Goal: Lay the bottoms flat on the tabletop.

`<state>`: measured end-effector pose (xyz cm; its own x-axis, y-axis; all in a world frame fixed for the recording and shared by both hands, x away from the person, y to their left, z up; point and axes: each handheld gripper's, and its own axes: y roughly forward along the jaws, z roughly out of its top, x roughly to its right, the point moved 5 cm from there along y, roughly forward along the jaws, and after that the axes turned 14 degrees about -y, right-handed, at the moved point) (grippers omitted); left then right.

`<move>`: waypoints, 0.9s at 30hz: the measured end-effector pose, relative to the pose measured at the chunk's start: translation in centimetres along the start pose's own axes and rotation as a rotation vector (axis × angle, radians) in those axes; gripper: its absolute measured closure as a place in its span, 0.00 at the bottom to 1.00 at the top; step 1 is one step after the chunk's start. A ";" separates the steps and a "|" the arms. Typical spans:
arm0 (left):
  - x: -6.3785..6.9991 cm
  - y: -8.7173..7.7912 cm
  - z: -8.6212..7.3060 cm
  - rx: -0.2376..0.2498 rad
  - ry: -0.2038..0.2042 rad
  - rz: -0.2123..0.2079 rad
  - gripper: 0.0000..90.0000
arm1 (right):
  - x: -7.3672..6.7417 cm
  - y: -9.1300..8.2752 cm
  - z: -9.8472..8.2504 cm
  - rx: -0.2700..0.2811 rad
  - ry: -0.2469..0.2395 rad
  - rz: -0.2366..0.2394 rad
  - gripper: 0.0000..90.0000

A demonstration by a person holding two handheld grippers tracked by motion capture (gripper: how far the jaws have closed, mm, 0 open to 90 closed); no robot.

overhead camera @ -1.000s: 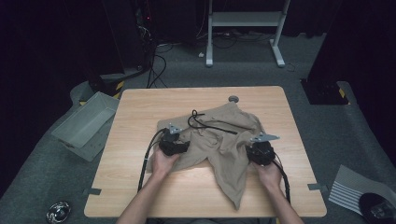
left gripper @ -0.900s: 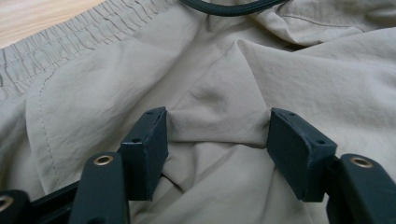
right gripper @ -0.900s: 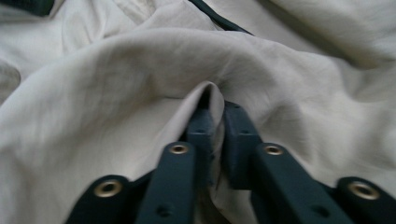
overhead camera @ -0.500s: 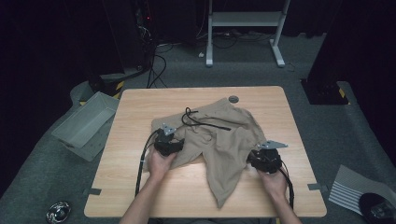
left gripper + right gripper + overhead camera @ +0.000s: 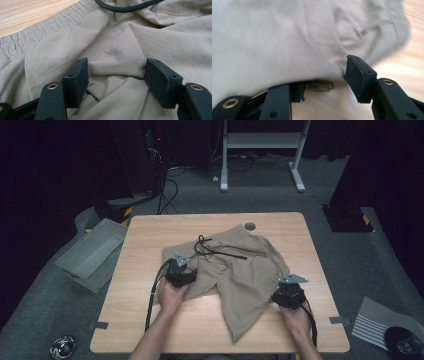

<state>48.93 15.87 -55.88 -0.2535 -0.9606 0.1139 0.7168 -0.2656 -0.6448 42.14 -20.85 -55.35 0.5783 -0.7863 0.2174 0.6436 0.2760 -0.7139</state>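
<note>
Two hands reach low over the wooden tabletop (image 5: 150,245). The left gripper (image 5: 181,274) spreads wide fingers over crumpled beige drawstring shorts (image 5: 245,270); the right gripper (image 5: 288,293), just been opening, frames their hem without pressing.

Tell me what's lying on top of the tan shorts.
A black drawstring lies looped on the tan shorts; the left hand-held gripper rests on them too. Whatever is beneath the fabric is covered.

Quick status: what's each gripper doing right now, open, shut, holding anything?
Left gripper: open, jaws apart over a fold of the shorts, not pinching it.
Right gripper: open, jaws just opened, at the shorts' edge, not gripping.
</note>
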 end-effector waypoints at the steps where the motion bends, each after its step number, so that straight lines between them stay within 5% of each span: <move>1: 0.0 0.0 0.0 0.001 -0.002 0.001 0.40 | 0.0 0.0 0.0 0.000 0.000 0.000 0.57; 12: -1.0 -0.1 0.0 -0.005 -0.053 0.020 0.39 | 1.7 -2.7 -3.8 0.020 0.098 -0.027 0.58; 17: -1.0 -0.1 0.0 -0.001 -0.050 0.030 0.39 | 1.0 -2.1 -2.6 0.041 0.049 -0.014 0.65; 22: -1.0 -0.1 0.0 0.000 -0.046 0.034 0.39 | 0.8 -1.3 -1.9 0.037 0.021 0.016 0.87; 27: -1.6 -0.2 0.0 0.002 -0.054 0.041 0.39 | 1.1 -2.4 -3.0 0.021 -0.008 0.018 0.94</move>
<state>49.16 17.45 -55.93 -0.1881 -0.9738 0.1280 0.7274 -0.2257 -0.6480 39.72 -24.08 -55.42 0.5943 -0.7764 0.2098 0.6432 0.3022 -0.7036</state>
